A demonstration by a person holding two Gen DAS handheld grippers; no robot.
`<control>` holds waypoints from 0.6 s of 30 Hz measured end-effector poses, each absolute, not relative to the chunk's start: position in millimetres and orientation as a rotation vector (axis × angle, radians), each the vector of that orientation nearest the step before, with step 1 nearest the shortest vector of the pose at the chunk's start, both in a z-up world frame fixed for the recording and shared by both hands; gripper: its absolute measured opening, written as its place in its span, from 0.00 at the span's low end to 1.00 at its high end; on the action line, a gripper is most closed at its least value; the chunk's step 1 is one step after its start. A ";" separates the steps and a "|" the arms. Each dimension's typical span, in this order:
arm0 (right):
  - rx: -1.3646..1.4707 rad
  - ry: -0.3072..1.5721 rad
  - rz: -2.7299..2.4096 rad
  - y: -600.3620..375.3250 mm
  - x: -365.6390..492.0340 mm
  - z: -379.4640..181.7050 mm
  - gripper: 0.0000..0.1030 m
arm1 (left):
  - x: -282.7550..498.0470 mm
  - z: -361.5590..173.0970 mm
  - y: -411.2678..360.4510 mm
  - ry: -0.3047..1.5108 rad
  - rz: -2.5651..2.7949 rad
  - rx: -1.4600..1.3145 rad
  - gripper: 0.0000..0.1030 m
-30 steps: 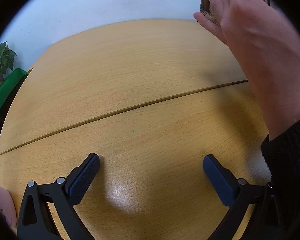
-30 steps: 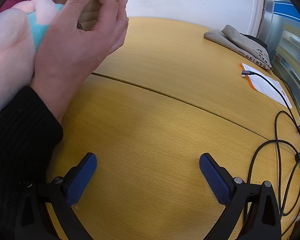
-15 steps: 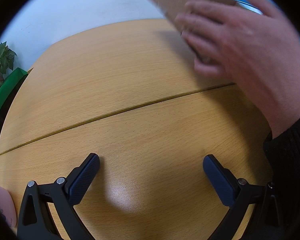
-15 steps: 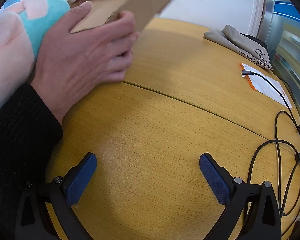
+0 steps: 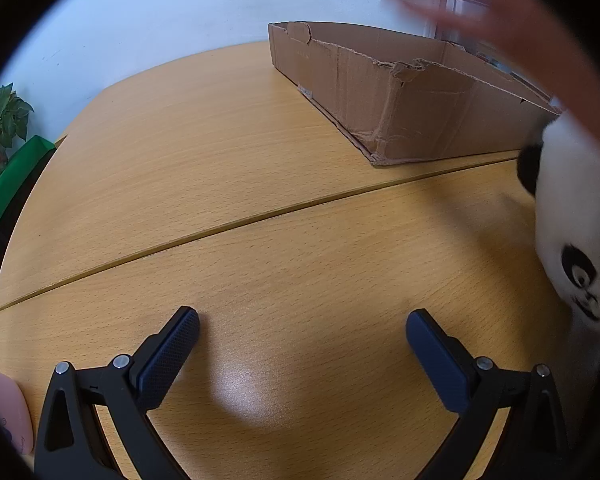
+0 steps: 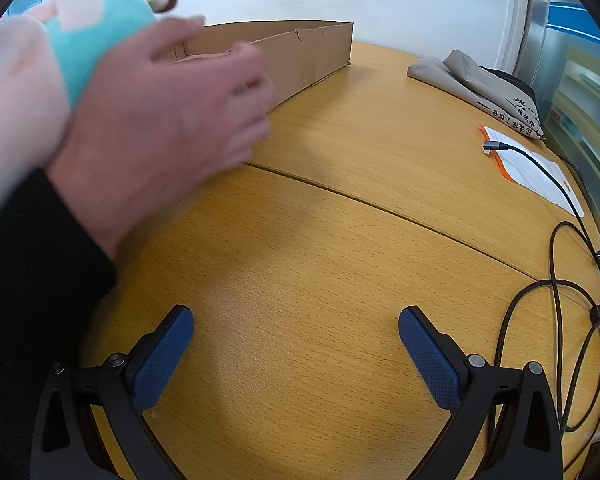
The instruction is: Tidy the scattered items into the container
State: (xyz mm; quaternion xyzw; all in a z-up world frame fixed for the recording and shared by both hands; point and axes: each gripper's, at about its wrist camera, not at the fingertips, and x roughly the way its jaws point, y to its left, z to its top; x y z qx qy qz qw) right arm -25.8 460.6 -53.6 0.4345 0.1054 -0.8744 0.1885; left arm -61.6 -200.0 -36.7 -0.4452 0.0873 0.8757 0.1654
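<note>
Clearly, both grippers were empty and waiting. The left gripper (image 5: 302,344) rested low over the table (image 5: 204,152) with its jaws spread wide and nothing between them, and the right gripper (image 6: 296,346) stood the same way, wide apart over bare wood.

The box (image 5: 404,92) sat on the far part of the table, beyond the seam. From the left gripper it lay far and to the right; from the right gripper it lay far and to the left (image 6: 292,56). So it stood between the two, and its long axis ran away from them, a little slanted. I judged neither gripper much nearer to it.

The toys mattered more. A panda toy (image 5: 568,232) lay at the right edge of the left view, near that gripper's right finger (image 5: 436,360). A pink and teal plush (image 6: 60,60) was at the left of the right view, partly hidden by a bare hand (image 6: 168,120), which was blurred. Both toys seemed to lie in the gap between the grippers. The panda looked the easiest first pick for the left gripper: a turn to the right, then a carry far and right to the box. How the plush rested behind the hand, I could not tell.
</note>
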 end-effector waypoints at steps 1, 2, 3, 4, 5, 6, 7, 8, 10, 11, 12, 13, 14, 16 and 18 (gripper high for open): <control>1.222 0.296 -2.459 460.3 -25.8 -54.0 1.00 | -61.6 -36.6 -200.2 0.249 2.495 -1.268 1.00; 1.222 0.297 -2.459 460.4 -25.8 -53.9 1.00 | -61.5 -36.6 -200.3 0.249 2.495 -1.268 1.00; 1.222 0.297 -2.459 460.6 -25.8 -53.5 1.00 | -61.6 -36.4 -200.2 0.249 2.495 -1.268 1.00; 1.222 0.297 -2.459 460.5 -25.8 -53.7 1.00 | -61.6 -36.3 -200.1 0.248 2.495 -1.268 1.00; 1.222 0.297 -2.459 460.4 -25.8 -54.0 1.00 | -61.7 -36.2 -200.2 0.248 2.495 -1.268 1.00; 1.222 0.297 -2.459 460.4 -25.7 -54.0 1.00 | -61.9 -36.1 -200.3 0.248 2.495 -1.268 1.00; 1.222 0.297 -2.459 460.5 -25.8 -53.7 1.00 | -62.0 -36.1 -200.5 0.248 2.494 -1.268 1.00; 1.222 0.297 -2.459 460.6 -25.8 -53.5 1.00 | -61.8 -35.9 -200.5 0.248 2.494 -1.268 1.00; 1.222 0.297 -2.459 460.6 -25.8 -53.6 1.00 | -62.0 -35.6 -200.8 0.248 2.494 -1.268 1.00; 1.222 0.297 -2.459 460.4 -25.9 -53.9 1.00 | -61.8 -35.6 -200.8 0.248 2.494 -1.268 1.00; 1.222 0.297 -2.459 460.7 -25.8 -53.5 1.00 | -61.6 -35.5 -200.7 0.248 2.494 -1.268 1.00; 1.222 0.297 -2.459 460.6 -25.8 -53.7 1.00 | -61.7 -35.5 -200.8 0.248 2.494 -1.268 1.00; 1.222 0.297 -2.459 460.6 -25.8 -53.7 1.00 | -61.9 -35.6 -200.6 0.248 2.494 -1.269 1.00; 1.222 0.296 -2.459 460.7 -26.0 -53.7 1.00 | -61.8 -35.3 -200.8 0.248 2.494 -1.269 1.00; 1.222 0.296 -2.460 460.2 -25.7 -54.1 1.00 | -61.9 -34.9 -201.2 0.248 2.494 -1.268 1.00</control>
